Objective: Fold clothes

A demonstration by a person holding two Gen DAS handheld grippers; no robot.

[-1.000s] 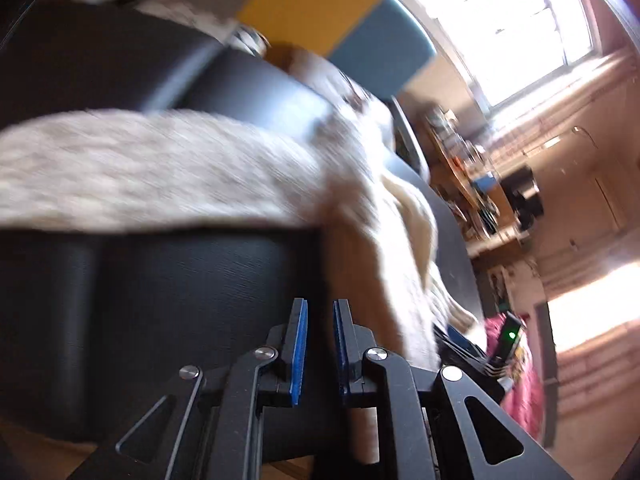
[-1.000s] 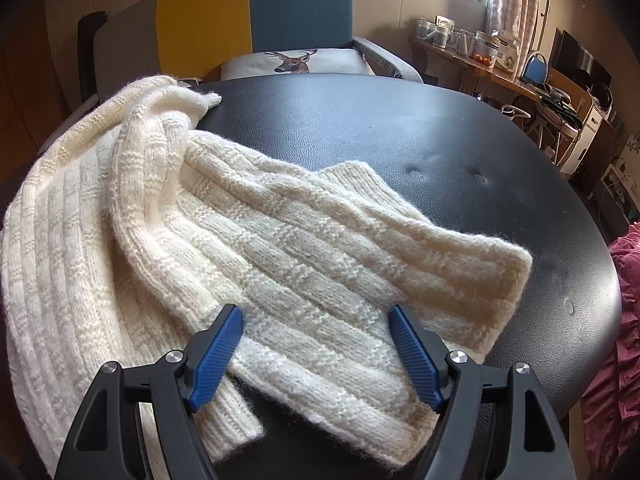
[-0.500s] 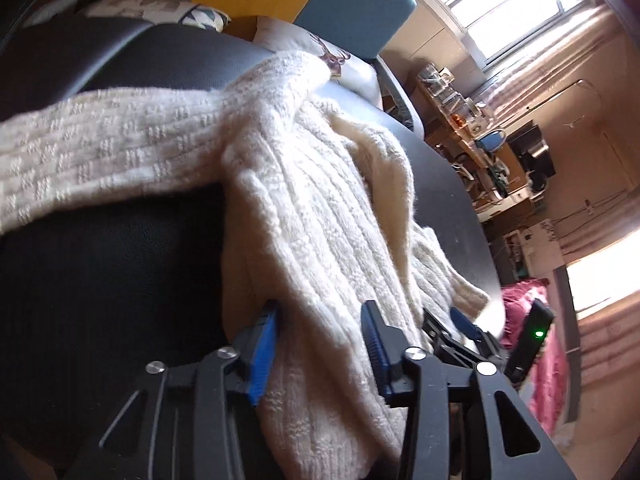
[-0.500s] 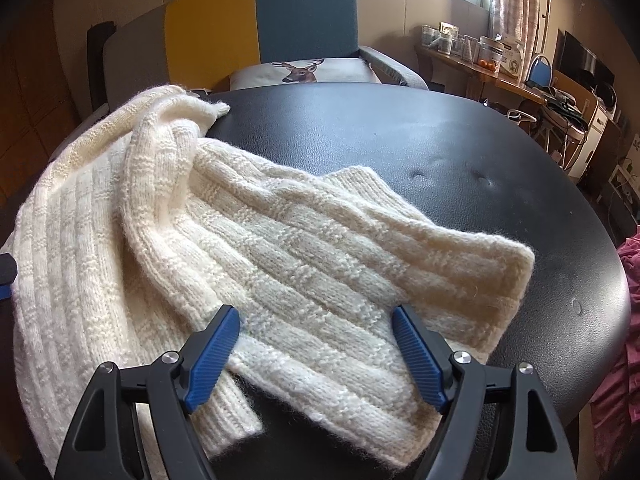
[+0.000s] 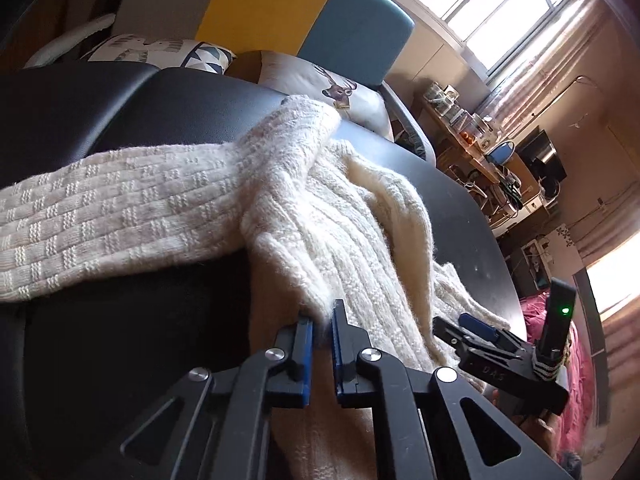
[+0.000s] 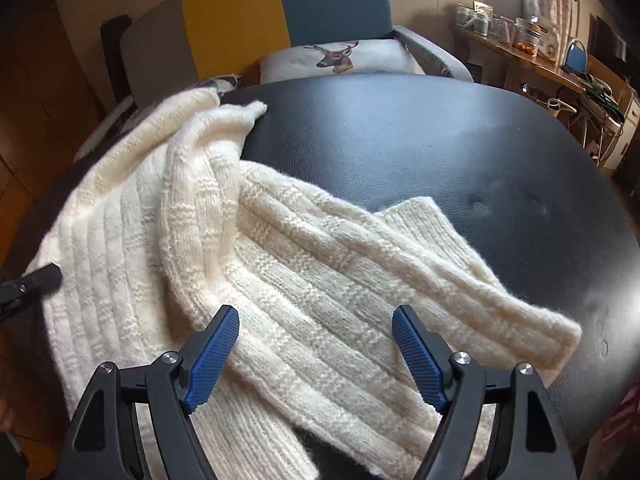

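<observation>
Left-wrist view shows faint lettering that looks like "DAS" on the black body of the right claw (image 5: 474,326); it is too small to be sure of, and no other writing can be read. A cushion (image 5: 340,90) beside the worktop (image 5: 460,208) bears a printed deer head. The sweater (image 6: 304,280) is a cream, chunky knit with broad ribs crossed by bands of basket-like texture. It lies rumpled across the near left part of the black, leather-like worktop, with its body bunched in folds at the left and running off the near edge. One sleeve (image 6: 460,280) stretches flat toward the right, its cuff resting on the dark surface; in the left-wrist view the other sleeve (image 5: 112,216) runs out to the left. The left claw (image 5: 322,322) points steeply down at the near edge of the sweater's body, its blue pads (image 5: 306,344) drawn together and pinching a fold of the knit between them. The right claw (image 6: 316,334) also tilts steeply down and hangs over the base of the flat sleeve with its blue pads (image 6: 216,344) spread wide apart, the knit showing between them but not pressed by either. Behind the worktop stands a sofa (image 6: 280,20) with grey, yellow and teal panels.
</observation>
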